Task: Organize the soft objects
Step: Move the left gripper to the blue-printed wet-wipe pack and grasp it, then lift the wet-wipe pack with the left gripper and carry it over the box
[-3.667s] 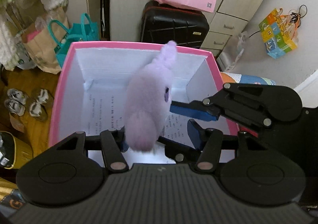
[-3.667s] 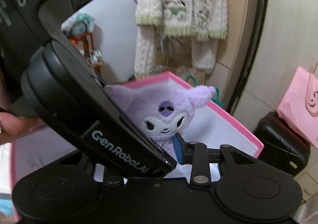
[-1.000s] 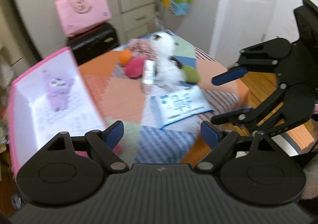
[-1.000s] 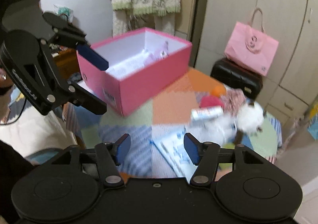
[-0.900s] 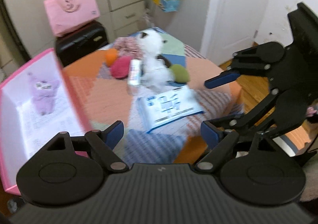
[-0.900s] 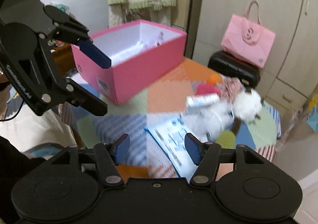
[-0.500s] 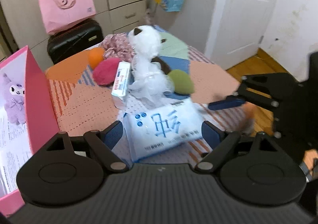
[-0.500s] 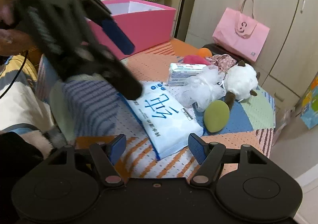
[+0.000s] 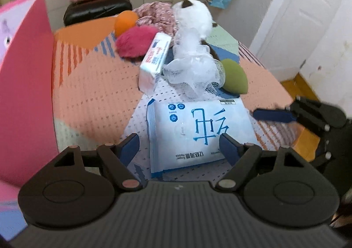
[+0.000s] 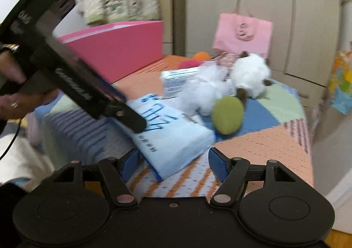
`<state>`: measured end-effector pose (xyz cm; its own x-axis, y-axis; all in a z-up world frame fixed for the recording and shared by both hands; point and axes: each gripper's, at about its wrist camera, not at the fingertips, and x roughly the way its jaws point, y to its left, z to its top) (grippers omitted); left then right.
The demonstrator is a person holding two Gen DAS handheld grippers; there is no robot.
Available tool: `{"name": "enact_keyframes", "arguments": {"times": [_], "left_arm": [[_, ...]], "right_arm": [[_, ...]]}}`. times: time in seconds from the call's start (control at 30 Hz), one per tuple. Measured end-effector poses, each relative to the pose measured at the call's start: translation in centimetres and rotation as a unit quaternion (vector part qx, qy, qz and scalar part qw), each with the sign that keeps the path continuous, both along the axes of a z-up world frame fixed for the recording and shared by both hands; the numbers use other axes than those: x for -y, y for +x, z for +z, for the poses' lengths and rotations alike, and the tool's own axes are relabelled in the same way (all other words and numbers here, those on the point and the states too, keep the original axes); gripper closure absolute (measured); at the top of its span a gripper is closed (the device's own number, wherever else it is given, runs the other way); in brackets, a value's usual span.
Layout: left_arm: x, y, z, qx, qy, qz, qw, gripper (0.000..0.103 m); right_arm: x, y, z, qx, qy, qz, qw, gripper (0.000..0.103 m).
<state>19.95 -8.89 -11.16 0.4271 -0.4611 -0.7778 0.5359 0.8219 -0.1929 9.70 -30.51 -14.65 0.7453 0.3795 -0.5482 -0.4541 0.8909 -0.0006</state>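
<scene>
Where the patchwork cloth covers the bench (image 9: 92, 85), one large pale-blue tissue pack (image 9: 198, 131) lies flat near the bench's near edge, printed with big blue Chinese characters and a line of small print too blurred to read. Behind it stands one smaller wipes pack (image 9: 155, 61) with red and blue lettering (illegible here), leaning against one white mesh bath puff (image 9: 195, 74). One green sponge egg (image 9: 234, 76) sits beside the puff; one white plush cat (image 9: 193, 15), one magenta pompom (image 9: 136, 42) and one orange ball (image 9: 125, 22) lie toward the far edge. One pink box (image 9: 24, 85) stands at the left edge. The left gripper (image 9: 179, 145) is spread, its jaws having just narrowed a little, astride the large pack without pressing it. The right gripper (image 10: 173, 163) is likewise spread at that pack's corner.
</scene>
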Motion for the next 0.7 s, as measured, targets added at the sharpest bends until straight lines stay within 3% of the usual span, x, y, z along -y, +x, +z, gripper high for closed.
{"name": "enact_keyframes", "arguments": {"times": [0.13,0.2,0.3,0.43,0.7], "left_arm": [[-0.2,-0.3,-0.4,0.014,-0.018,0.018,0.9996,0.029],[0.0,-0.8,-0.5,0.02,-0.031,0.014,0.9992,0.041],[0.1,-1.3,-0.7,0.02,-0.048,0.02,0.9984,0.047],[0.6,-2.2,-0.7,0.038,-0.047,0.019,0.998,0.048],[0.7,-3.3,-0.2,0.058,-0.032,0.02,0.9976,0.048]], "right_arm": [[-0.4,-0.5,-0.5,0.012,0.001,-0.007,1.0,0.029],[-0.7,-0.4,-0.6,0.015,0.004,-0.013,1.0,0.029],[-1.3,0.2,-0.8,0.009,0.013,-0.024,1.0,0.033],[-2.4,0.0,-0.7,0.024,0.003,-0.04,0.999,0.042],[-3.0,-0.4,-0.5,0.036,-0.003,-0.046,0.998,0.045]]}}
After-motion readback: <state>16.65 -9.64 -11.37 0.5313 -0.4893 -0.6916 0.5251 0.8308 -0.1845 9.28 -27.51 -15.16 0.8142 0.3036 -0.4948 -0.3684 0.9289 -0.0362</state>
